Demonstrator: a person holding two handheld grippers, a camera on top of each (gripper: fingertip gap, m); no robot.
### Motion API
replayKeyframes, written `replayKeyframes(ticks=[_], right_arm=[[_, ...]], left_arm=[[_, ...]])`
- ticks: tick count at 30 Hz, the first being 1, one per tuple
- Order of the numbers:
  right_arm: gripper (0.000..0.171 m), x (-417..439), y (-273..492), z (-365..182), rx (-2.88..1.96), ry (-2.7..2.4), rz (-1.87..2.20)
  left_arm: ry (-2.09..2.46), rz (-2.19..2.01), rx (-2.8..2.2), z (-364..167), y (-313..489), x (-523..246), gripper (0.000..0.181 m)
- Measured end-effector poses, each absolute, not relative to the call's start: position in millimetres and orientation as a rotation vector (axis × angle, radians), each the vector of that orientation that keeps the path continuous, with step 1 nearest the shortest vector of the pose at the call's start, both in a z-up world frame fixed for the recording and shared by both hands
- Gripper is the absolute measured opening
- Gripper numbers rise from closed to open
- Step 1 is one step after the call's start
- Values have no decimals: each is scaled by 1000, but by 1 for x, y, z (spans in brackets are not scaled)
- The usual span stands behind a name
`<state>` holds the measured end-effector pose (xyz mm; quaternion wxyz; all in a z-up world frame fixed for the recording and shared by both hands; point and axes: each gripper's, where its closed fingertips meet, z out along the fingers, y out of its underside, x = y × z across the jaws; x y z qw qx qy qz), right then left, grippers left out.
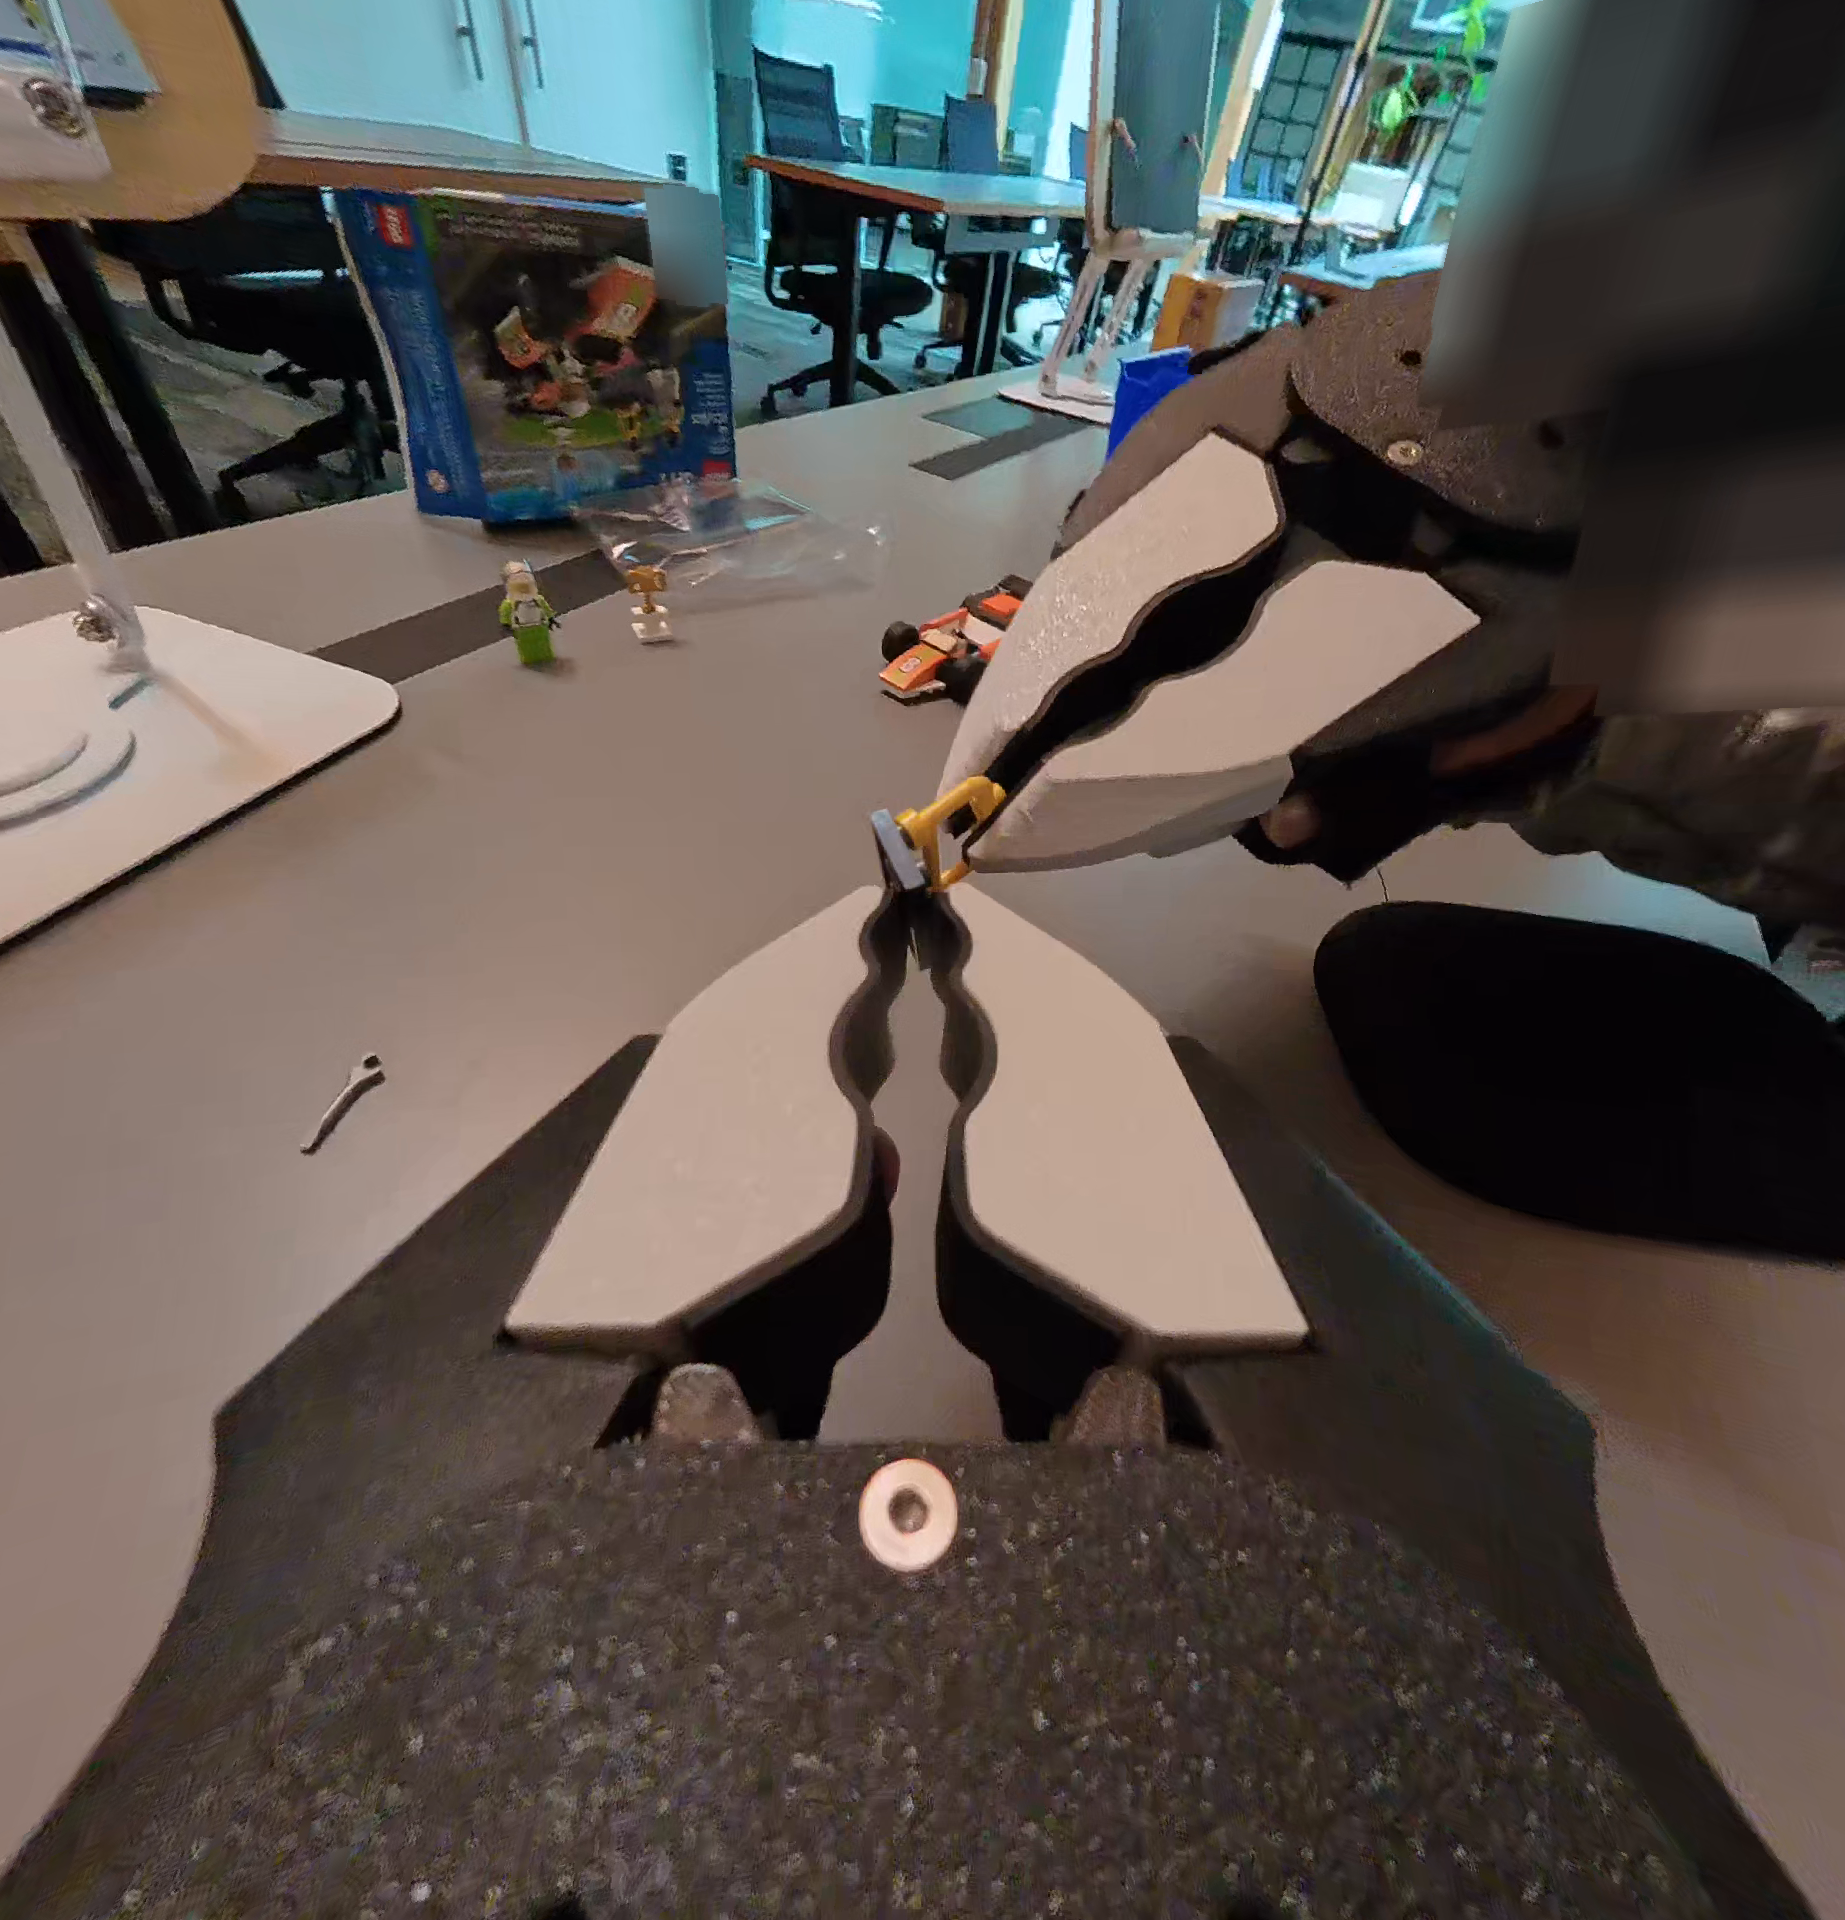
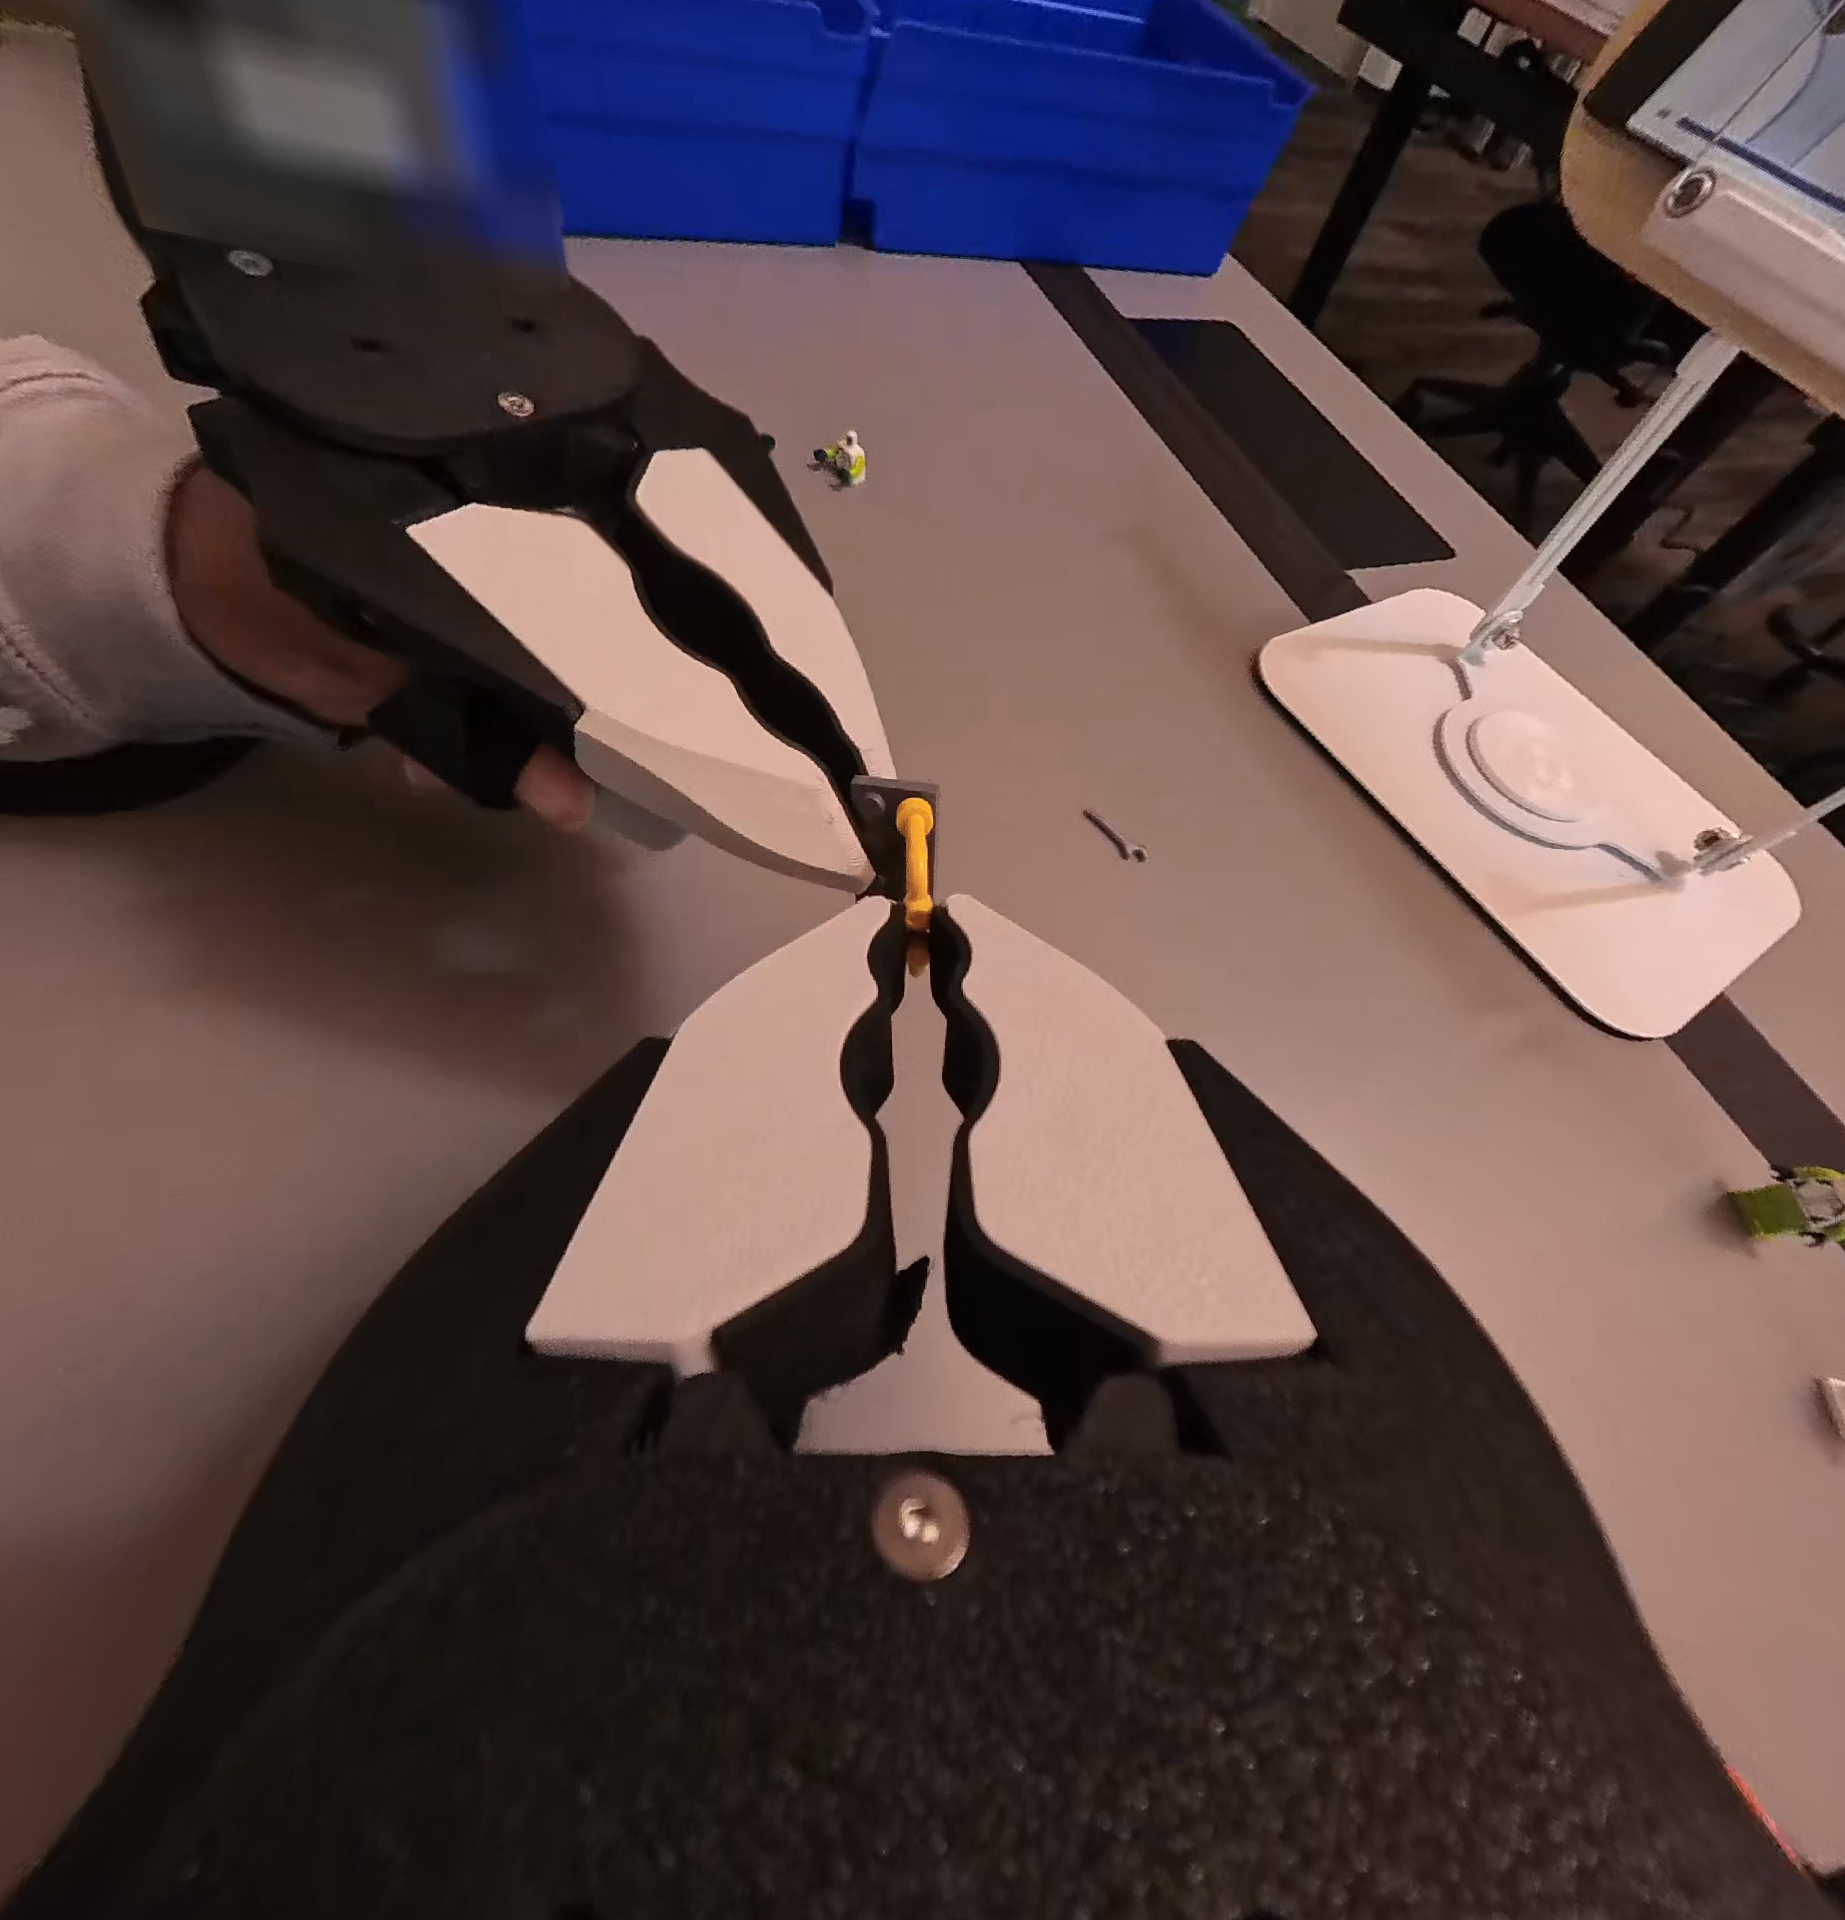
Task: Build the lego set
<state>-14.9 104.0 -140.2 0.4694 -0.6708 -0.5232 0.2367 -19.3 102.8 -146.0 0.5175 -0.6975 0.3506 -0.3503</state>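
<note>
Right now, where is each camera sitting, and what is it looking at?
Left wrist view: rides the left gripper, facing the Lego box; own fingers show, pinching a grey plate.
Right wrist view: rides the right gripper, facing blue bins; own fingers show, pinching a yellow piece.
Both see plate, piece and the other gripper.

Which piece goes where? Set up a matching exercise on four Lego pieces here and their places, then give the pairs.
Things:
1. small grey square plate
2. yellow hook-shaped piece
3. orange and black toy race car
4. small grey toy wrench

Places:
A. lying alone on the grey table, off to the left
B. pinched in the right gripper
C. pinched in the left gripper
D. standing on the table, partly hidden behind the right gripper

Pairs: 1-C, 2-B, 3-D, 4-A
</note>
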Motion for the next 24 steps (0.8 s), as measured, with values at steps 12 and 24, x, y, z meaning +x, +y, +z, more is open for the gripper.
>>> replayKeyframes(ticks=[12, 24], right_arm=[[4, -13, 99, -144, -1620, -1195, 562], [4, -17, 98, -132, -1575, -1215, 652]], left_arm=[[994, -703, -1660, -150, 97, -16, 6], [1087, -713, -1592, -142, 89, -14, 5]])
